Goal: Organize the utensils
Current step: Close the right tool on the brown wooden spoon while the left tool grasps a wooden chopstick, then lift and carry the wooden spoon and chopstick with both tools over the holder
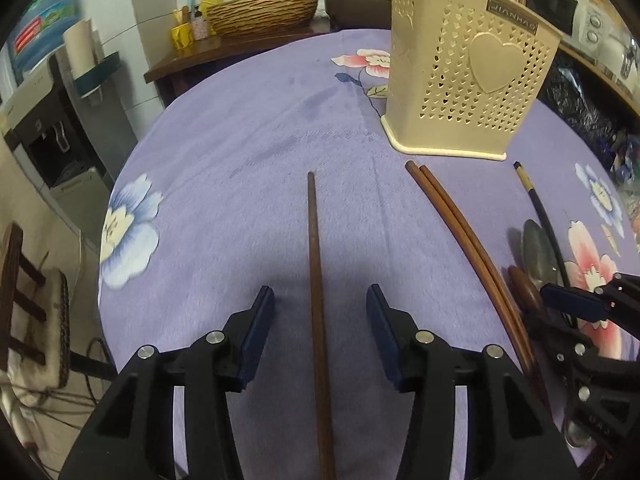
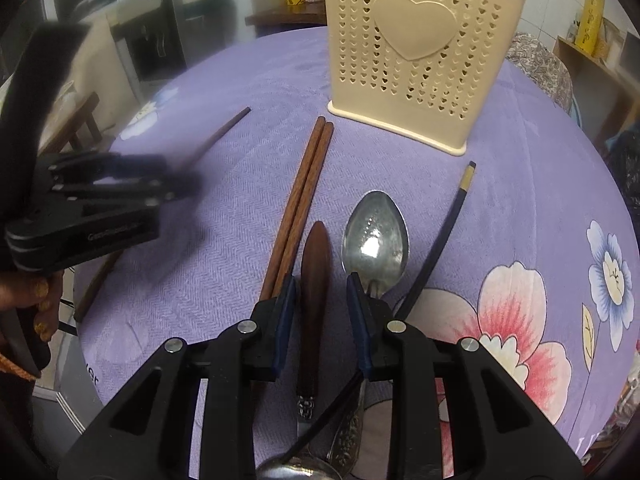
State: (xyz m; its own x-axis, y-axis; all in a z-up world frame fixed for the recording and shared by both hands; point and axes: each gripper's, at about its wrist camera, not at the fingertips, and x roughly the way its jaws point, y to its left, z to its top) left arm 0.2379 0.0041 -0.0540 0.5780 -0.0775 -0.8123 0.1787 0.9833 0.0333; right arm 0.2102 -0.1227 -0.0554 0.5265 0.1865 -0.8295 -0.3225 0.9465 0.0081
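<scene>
A cream perforated utensil holder [image 1: 468,80] with a heart stands on the purple flowered tablecloth [image 1: 240,140]; it also shows in the right wrist view [image 2: 416,52]. My left gripper [image 1: 320,300] is open, its jaws on either side of a single brown chopstick [image 1: 314,248]. My right gripper [image 2: 320,284] is open around a utensil's dark wooden handle [image 2: 314,264]. Beside that lie a brown chopstick pair [image 2: 306,192], a metal spoon [image 2: 376,236] and a black chopstick [image 2: 444,232].
In the left wrist view the right gripper [image 1: 592,308] shows at the right edge. In the right wrist view the left gripper [image 2: 100,200] is blurred at the left. A wicker basket [image 1: 260,12] and bottles sit on a far shelf. A stool [image 1: 28,312] stands beyond the left table edge.
</scene>
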